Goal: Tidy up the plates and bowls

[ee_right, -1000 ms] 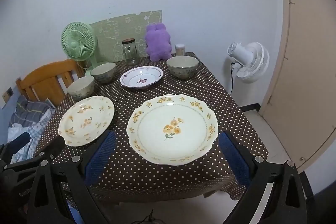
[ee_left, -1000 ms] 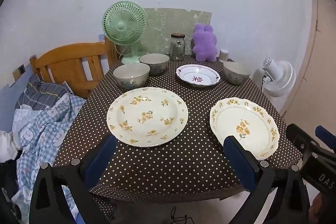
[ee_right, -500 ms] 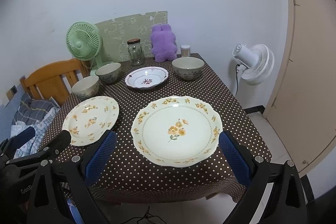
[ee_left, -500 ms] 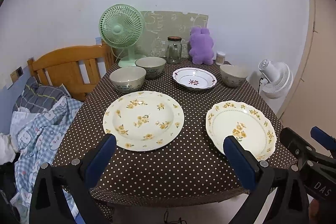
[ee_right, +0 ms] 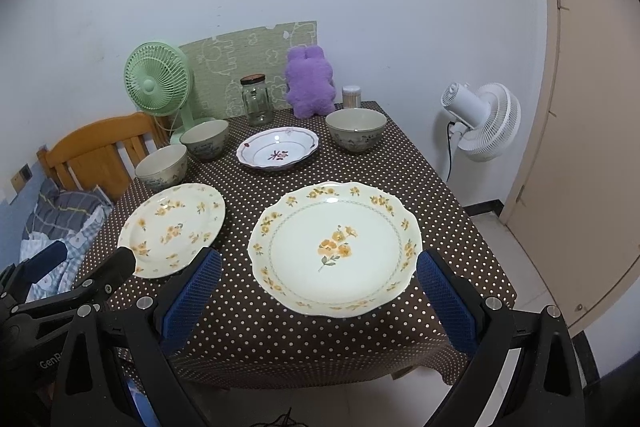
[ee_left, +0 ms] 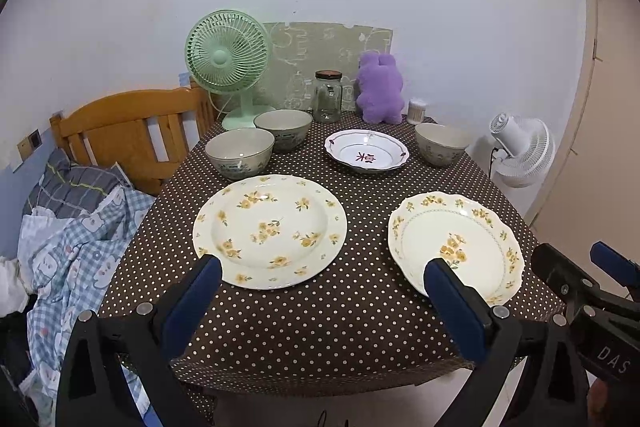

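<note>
both views have pulled back and up since a second ago, dishes unmoved on the polka-dot worktop [ee_left: 360, 311]. left hand-held gripper [ee_left: 322, 285] is spread wide and empty at the 6 o'clock edge below the round yellow-flower plate [ee_left: 269, 229]; right hand-held gripper [ee_right: 318, 277] is also spread and empty, its fingers either side of the scalloped plate [ee_right: 334, 251] but clear of it. behind these, red-pattern shallow plate [ee_right: 277, 148] sits at 12 o'clock, two bowls [ee_left: 240, 153] [ee_left: 283, 124] touching at 10 o'clock, third bowl [ee_right: 355, 129] at 1 o'clock.
</note>
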`<state>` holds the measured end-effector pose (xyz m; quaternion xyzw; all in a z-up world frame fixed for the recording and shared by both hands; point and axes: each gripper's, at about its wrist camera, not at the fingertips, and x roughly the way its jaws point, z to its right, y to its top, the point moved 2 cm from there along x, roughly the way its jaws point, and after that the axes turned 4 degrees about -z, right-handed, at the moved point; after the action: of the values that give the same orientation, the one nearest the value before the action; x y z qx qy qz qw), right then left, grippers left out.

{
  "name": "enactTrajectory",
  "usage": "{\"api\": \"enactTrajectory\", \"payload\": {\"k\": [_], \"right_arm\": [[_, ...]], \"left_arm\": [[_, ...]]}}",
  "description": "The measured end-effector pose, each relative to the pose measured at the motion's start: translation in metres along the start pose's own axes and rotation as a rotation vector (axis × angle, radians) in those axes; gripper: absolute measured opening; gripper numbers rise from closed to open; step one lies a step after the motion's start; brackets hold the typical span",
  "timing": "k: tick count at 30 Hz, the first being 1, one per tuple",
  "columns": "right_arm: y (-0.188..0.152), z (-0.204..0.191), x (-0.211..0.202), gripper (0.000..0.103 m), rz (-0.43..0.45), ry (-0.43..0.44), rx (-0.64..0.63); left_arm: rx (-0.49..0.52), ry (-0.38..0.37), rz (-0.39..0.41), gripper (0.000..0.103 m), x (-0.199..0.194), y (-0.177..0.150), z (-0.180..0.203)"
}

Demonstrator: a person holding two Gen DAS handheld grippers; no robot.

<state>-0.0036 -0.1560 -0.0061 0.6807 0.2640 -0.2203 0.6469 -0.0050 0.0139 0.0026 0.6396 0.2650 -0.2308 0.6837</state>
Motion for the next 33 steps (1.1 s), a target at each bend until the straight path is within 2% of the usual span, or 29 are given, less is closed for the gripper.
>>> {"api": "enactTrajectory", "payload": {"k": [33], "right_arm": [[-0.0024, -0.0034, 0.0036, 0.1, -0.015, -0.009, 0.007]], "left_arm": [[0.006, -0.014, -0.009, 0.099, 0.0037, -0.002, 0.0008]]}}
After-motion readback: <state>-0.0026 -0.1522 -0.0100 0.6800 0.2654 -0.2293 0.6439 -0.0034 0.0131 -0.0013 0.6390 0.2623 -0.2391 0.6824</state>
